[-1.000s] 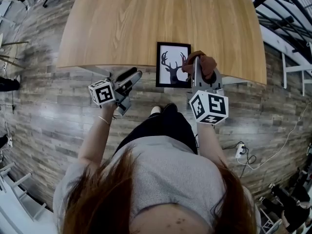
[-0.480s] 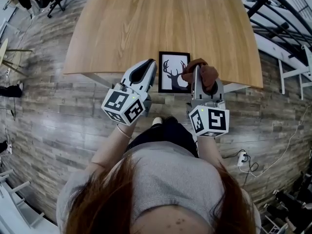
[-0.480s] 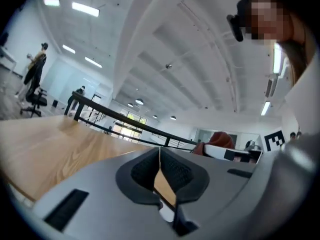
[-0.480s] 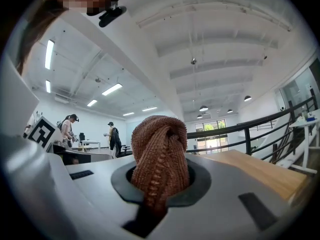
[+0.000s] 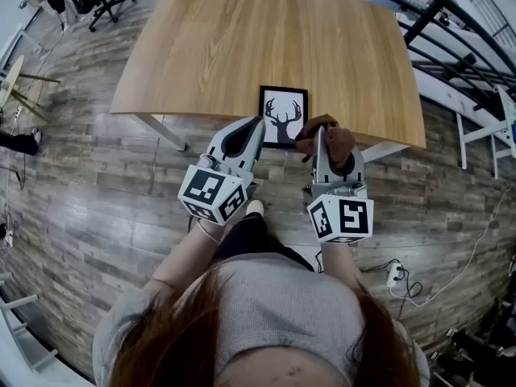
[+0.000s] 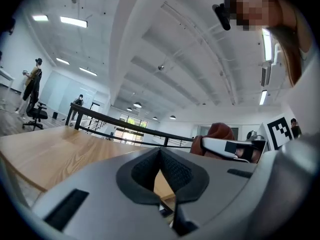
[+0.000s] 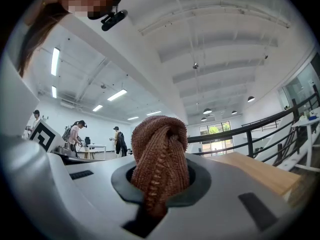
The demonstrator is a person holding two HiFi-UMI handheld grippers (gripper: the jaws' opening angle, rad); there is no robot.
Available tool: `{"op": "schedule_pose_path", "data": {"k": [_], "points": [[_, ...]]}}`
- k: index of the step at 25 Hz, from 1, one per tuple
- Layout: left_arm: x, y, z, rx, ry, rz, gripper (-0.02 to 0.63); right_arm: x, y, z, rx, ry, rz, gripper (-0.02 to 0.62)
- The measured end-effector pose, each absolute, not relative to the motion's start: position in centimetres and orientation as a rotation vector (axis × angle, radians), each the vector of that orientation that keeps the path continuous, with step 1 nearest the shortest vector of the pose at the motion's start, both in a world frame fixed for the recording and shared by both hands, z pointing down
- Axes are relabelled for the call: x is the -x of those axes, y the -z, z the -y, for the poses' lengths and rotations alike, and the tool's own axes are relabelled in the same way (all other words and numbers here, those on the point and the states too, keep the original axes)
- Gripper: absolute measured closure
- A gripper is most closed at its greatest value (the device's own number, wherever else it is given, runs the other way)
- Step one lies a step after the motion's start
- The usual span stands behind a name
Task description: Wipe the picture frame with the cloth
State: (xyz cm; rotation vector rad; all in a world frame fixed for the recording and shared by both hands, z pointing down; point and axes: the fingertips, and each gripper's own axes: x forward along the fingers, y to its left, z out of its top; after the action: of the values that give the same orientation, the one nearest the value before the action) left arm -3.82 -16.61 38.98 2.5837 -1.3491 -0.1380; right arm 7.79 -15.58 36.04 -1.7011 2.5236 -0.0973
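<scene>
Right tongs — bunched rust-brown cloth

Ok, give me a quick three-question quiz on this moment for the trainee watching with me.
1. What does the right gripper hold? A sponge; B cloth; C brush.
2. True or false: the picture frame lies in the middle of the table.
3. Fill in: the left gripper is ____ (open or shut).
Key: 1 B. 2 False: it lies at the table's near edge. 3 Shut: it has just closed, on nothing.
</scene>
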Motion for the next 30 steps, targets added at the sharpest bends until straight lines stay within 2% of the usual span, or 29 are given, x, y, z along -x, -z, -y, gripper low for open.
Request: {"op": "schedule_pose_path", "data": {"k": [9, 15, 30], "points": [[0.1, -36.5, 0.2, -2.592, 0.227, 1.498, 0.598, -11.5, -36.2, -0.8, 1.636, 0.076, -2.555, 0.549], [-1.2, -35.3, -8.0, -2.572, 0.259, 1.526, 0.598, -11.3, -34.2, -9.0, 1.572, 0.058, -2.575, 0.549], [-1.4, -31.6, -11.6, -2.713, 0.224, 1.483, 0.597, -9.5, -31.4, -13.5, 1.582, 0.031, -2.534, 0.549]]}}
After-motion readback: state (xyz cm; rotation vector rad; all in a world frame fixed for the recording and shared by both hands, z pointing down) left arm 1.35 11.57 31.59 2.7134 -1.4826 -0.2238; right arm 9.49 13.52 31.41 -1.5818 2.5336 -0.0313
